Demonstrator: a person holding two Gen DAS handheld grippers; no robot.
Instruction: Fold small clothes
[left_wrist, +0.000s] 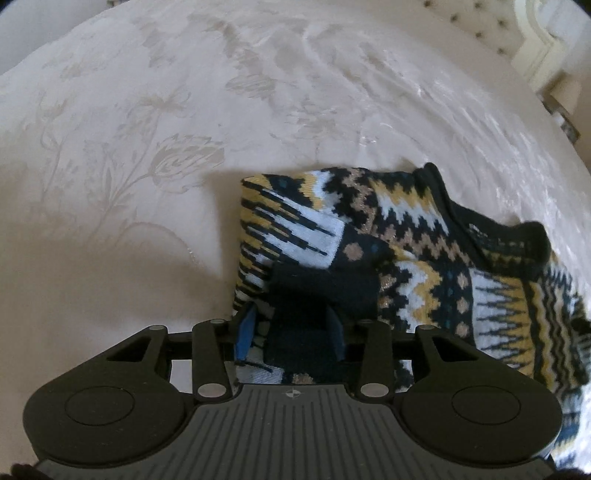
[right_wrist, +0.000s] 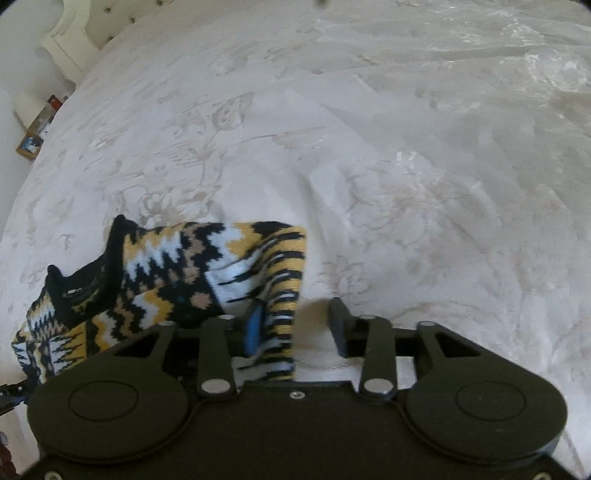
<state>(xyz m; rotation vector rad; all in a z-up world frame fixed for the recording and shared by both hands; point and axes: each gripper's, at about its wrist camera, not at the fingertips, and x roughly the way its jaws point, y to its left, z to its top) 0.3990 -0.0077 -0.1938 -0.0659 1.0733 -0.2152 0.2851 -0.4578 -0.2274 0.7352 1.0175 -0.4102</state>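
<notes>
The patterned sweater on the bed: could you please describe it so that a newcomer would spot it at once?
Start from the wide cream bedspread with its faint woven flowers. Near its front edge, by both grippers, lies the sweater, partly folded. It is the only dark, many-coloured thing there: navy knit with white, mustard and tan zigzags and a navy neckline.

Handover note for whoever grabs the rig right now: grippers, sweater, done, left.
Left gripper: dark cuff fabric sits between its jaws; a firm grip cannot be confirmed.
Right gripper: jaws open, a striped fold beside the blue pad, nothing clamped.
Patterned sweater: partly folded on the white bedspread, sleeves turned in, collar away from the rig.
Done: sleeves in.
Left: probably fold the body over and flatten.
</notes>
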